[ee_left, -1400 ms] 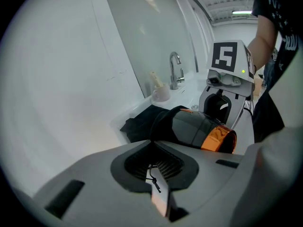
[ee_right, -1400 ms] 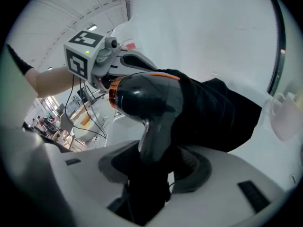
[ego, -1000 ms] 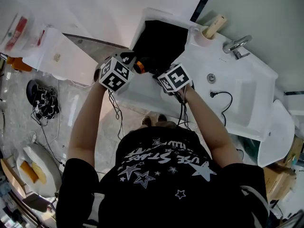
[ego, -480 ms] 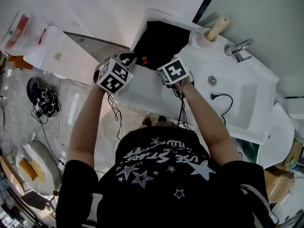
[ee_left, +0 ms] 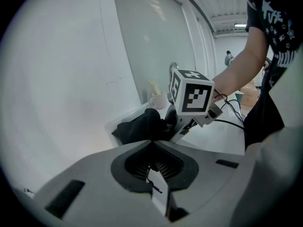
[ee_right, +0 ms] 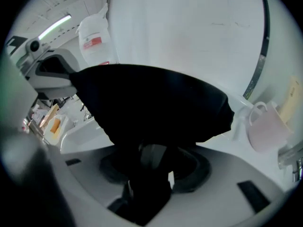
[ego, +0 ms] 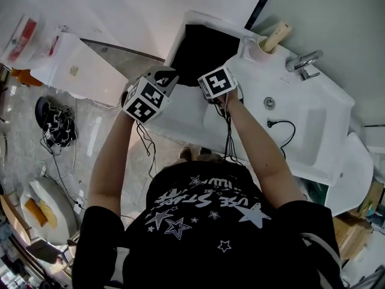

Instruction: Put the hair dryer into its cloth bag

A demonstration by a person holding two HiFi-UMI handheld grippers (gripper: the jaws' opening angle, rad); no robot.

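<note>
At the left end of the sink [ego: 313, 122], past its basin and beside the cup [ego: 260, 46] that stands on its rim, the black cloth bag [ego: 201, 53] is held up off the white top between both grippers. The step in hand looks like the bagging itself, working the dryer inside the cloth while the mouth is held taut. The left gripper [ee_left: 152, 144] is clenched almost fully, its tips pinching what appears to be the bag's edge, with a thin black thread trailing between the pads; from the right gripper view the cloth stretches like a tent toward that gripper. The right gripper [ee_right: 150, 168] stands partly open and clamped on a dark, rounded body that I take for the hair dryer [ee_right: 154, 155], wrapped or overhung by the bag so little of it shows. No part of the dryer shows from the head view, so it seems mostly inside or under the cloth. Next, the right hand would need to push the dryer deeper and let go, while the left keeps the rim lifted so the fabric does not fold shut.
</note>
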